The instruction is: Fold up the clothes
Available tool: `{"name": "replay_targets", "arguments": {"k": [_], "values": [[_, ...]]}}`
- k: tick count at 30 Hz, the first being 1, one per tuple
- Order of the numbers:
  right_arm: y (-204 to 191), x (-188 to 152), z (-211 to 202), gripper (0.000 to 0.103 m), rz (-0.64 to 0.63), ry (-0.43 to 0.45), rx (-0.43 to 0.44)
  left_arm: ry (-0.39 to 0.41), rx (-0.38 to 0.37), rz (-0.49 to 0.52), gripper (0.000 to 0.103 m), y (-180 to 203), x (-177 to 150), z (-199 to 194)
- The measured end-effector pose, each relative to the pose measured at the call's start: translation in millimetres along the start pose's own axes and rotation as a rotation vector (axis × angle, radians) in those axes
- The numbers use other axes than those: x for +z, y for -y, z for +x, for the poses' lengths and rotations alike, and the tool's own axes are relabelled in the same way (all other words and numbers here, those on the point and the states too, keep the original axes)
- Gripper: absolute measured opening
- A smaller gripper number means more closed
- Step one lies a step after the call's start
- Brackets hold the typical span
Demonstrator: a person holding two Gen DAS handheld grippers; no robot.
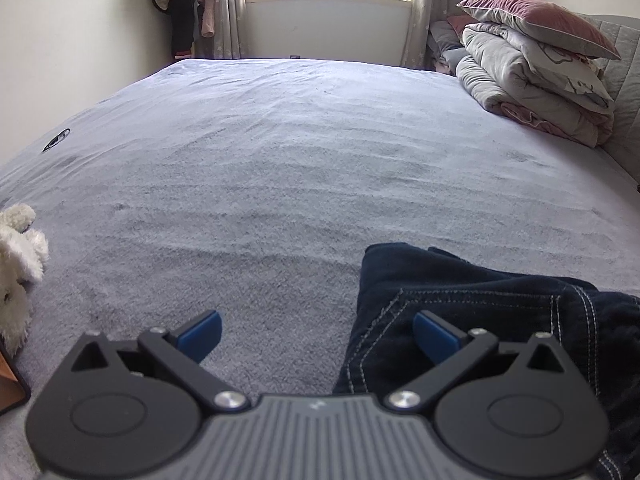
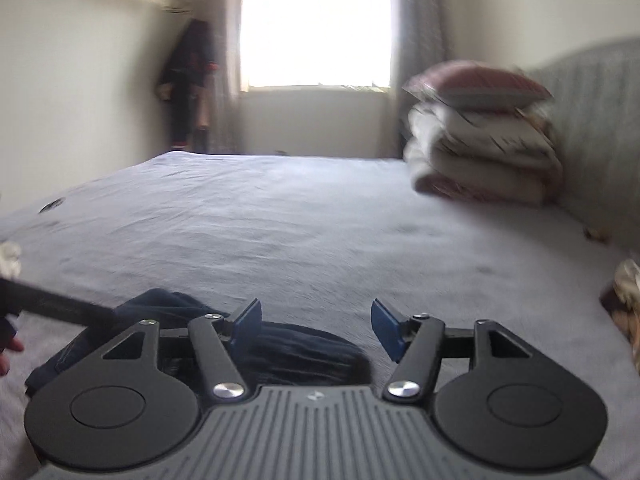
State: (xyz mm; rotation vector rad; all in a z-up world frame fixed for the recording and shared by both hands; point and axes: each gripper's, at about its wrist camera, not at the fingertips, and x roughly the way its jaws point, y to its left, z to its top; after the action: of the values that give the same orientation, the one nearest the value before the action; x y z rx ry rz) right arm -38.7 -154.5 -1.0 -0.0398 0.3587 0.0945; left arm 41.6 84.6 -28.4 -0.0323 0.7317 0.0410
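Note:
Dark blue jeans (image 1: 480, 304) with pale stitching lie folded on the grey bedspread (image 1: 280, 160), at the lower right of the left wrist view. My left gripper (image 1: 318, 332) stands wide open just above the bed. Its right fingertip (image 1: 436, 336) hangs over the jeans' left edge and its left one is over bare bedspread. In the blurred right wrist view the jeans (image 2: 304, 352) form a dark heap low in front. My right gripper (image 2: 316, 326) is open above the heap, and its pads press on nothing.
A stack of folded duvets and pillows (image 1: 536, 76) sits against the grey headboard (image 1: 624, 80) at the far right. A white plush toy (image 1: 16, 264) lies at the left edge. A person's hand (image 2: 8, 354) and a dark bar (image 2: 60, 306) show at the left.

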Motion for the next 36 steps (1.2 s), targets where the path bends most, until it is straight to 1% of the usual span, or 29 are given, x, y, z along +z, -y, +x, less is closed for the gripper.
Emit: {"name": "replay_targets", "arguments": {"k": [4,6,7,10,12,14,16,19,30,32,36], "values": [[-16.9,-4.3,7.3,0.064,-0.104,-0.005,0.044,-0.01,0.006,-0.001,0.103,0.9,0.6,3.5],[-19.4,-7.6,15.9,0.064,-0.119,-0.037,0.057,-0.015,0.008,-0.001,0.103,1.7,1.2,5.6],[-18.3,-9.2,21.7,0.064,-0.113,-0.061,0.065,-0.016,0.009,-0.002,0.103,2.2,1.5,6.5],[-12.1,-12.3,36.3,0.064,-0.1,-0.116,0.054,-0.019,0.006,-0.004,0.103,2.8,3.1,10.0],[-1.3,-12.4,48.0,0.064,-0.06,-0.165,0.056,-0.022,0.003,-0.009,0.103,3.9,4.3,12.6],[5.8,-17.9,57.4,0.065,-0.027,-0.186,0.055,-0.024,-0.003,-0.014,0.103,5.2,5.5,14.9],[4.7,-20.9,64.4,0.065,-0.043,-0.198,0.046,-0.024,-0.007,-0.012,0.103,7.2,6.7,16.8],[0.8,-20.3,68.6,0.066,-0.063,-0.205,0.044,-0.026,-0.012,-0.009,0.103,9.6,6.8,19.8],[-5.3,-21.6,53.9,0.068,-0.047,-0.172,0.044,-0.042,-0.007,-0.018,0.103,9.9,7.5,19.4],[-7.8,-19.9,50.2,0.072,-0.053,-0.157,0.046,-0.046,-0.005,-0.015,0.103,10.2,8.4,19.1],[-10.7,-16.0,41.3,0.077,-0.045,-0.128,0.045,-0.046,0.003,-0.002,0.103,10.6,8.5,17.6]]}}
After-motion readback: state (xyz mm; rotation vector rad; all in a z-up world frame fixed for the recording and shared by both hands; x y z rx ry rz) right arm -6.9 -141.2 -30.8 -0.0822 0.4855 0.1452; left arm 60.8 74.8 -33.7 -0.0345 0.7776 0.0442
